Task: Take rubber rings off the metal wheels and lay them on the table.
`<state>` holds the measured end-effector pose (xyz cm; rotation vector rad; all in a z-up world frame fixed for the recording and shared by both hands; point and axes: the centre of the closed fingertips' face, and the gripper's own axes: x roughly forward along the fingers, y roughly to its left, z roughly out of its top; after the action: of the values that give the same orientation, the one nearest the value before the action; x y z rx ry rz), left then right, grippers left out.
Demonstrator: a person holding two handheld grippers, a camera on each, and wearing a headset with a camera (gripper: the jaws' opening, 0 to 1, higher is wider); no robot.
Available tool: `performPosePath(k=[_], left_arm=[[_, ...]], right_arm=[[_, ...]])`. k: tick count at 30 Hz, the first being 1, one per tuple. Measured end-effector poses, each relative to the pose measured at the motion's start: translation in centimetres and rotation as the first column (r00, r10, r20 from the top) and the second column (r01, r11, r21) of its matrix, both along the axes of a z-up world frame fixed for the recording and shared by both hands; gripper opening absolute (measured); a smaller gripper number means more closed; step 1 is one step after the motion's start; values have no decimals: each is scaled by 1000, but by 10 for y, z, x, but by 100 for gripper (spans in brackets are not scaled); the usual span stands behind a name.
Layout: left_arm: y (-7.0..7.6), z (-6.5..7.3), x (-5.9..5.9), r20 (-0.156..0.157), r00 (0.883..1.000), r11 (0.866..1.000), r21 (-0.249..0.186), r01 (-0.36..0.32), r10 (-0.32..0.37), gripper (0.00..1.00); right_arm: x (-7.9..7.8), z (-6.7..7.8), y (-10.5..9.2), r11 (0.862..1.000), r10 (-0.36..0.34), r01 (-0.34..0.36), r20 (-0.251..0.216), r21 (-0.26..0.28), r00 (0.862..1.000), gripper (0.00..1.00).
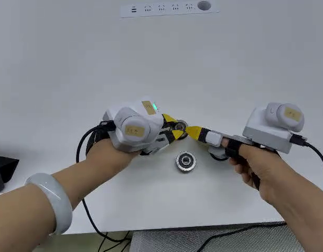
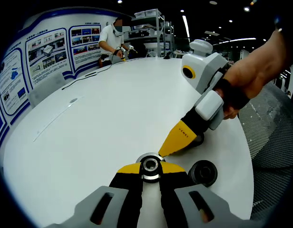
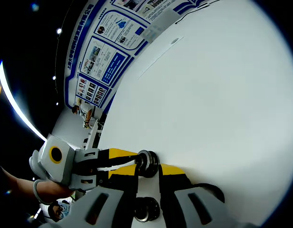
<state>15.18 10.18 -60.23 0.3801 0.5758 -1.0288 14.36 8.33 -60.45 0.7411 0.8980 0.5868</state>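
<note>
White counter [image 1: 151,63]. Left gripper [image 1: 173,132] fingers clamped on a metal wheel [image 2: 150,167]. Right gripper [image 1: 193,131] fingers pinch the same wheel's rim. Second wheel [image 1: 185,161] lies on the counter just beside them.

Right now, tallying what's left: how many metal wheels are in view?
2: one wheel clamped in the left gripper, one wheel loose on the table. Another may hide under the right gripper.
</note>
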Motion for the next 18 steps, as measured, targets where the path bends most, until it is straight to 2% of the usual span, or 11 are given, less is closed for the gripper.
performPosePath(k=[18], left_arm=[[0,1,1,-2,1000,1000,-5,-6,6,13]], right_arm=[[-3,2,9,998,-14,17,-45,64,999,20]])
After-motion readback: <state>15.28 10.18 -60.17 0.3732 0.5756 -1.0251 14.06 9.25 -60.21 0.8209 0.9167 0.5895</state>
